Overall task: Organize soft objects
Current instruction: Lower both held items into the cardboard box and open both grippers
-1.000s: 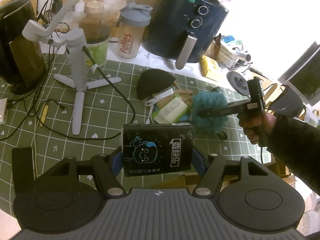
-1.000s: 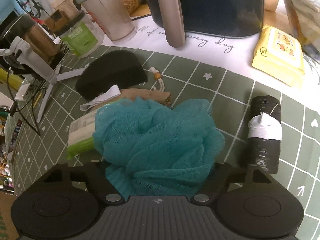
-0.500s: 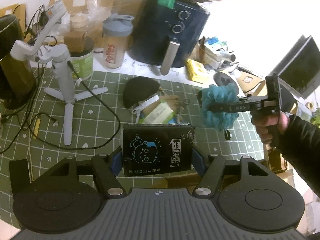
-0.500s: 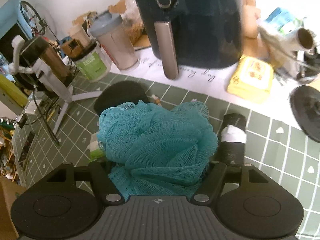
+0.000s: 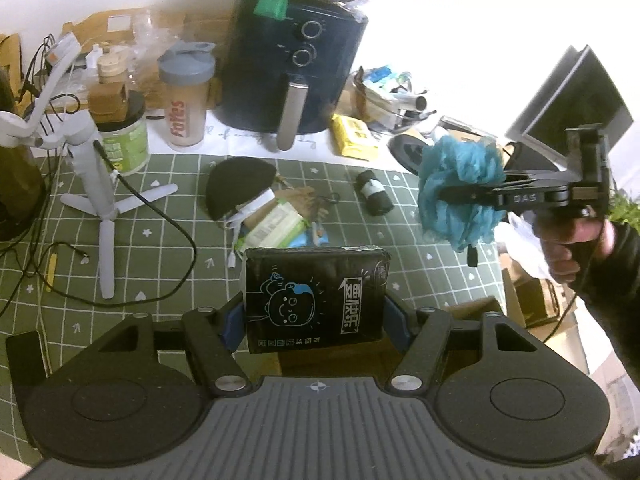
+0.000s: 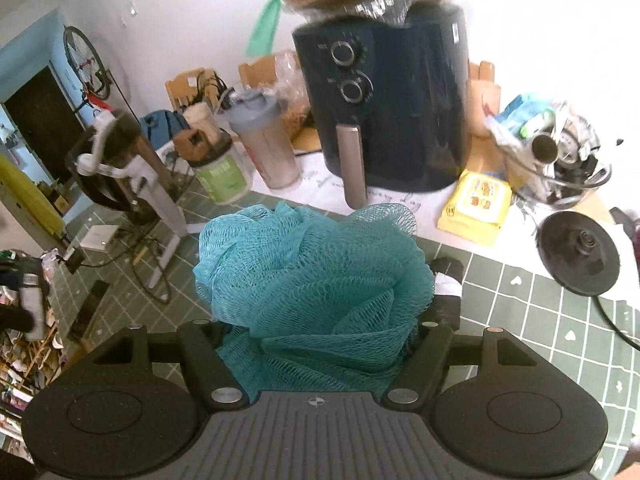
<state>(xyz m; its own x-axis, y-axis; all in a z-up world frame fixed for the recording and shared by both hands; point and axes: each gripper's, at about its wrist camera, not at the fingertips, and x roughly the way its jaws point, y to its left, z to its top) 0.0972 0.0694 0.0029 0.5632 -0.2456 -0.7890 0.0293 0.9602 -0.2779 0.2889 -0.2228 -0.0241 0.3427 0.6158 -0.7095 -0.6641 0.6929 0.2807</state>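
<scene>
My left gripper point(image 5: 316, 316) is shut on a black tissue pack point(image 5: 316, 296) with a blue cartoon face and holds it above the green grid mat point(image 5: 160, 240). My right gripper point(image 6: 316, 336) is shut on a teal mesh bath pouf point(image 6: 312, 276) and holds it high above the mat; the pouf point(image 5: 460, 196) also shows at the right in the left wrist view. On the mat lie a black cap-like pad point(image 5: 240, 184), a green and white packet point(image 5: 276, 228) and a black roll with a white band point(image 5: 374, 192).
A dark air fryer point(image 5: 296, 76), shaker bottle point(image 5: 186, 92), green jar point(image 5: 120, 140) and yellow wipes pack point(image 5: 354, 136) stand at the back. A white tripod stand point(image 5: 96, 176) with cables is at the left. A cardboard box point(image 5: 532, 304) sits past the mat's right edge.
My right gripper has lifted the teal pouf off the pile and carried it up and to the right. My left gripper has risen slightly, still holding the tissue pack.
</scene>
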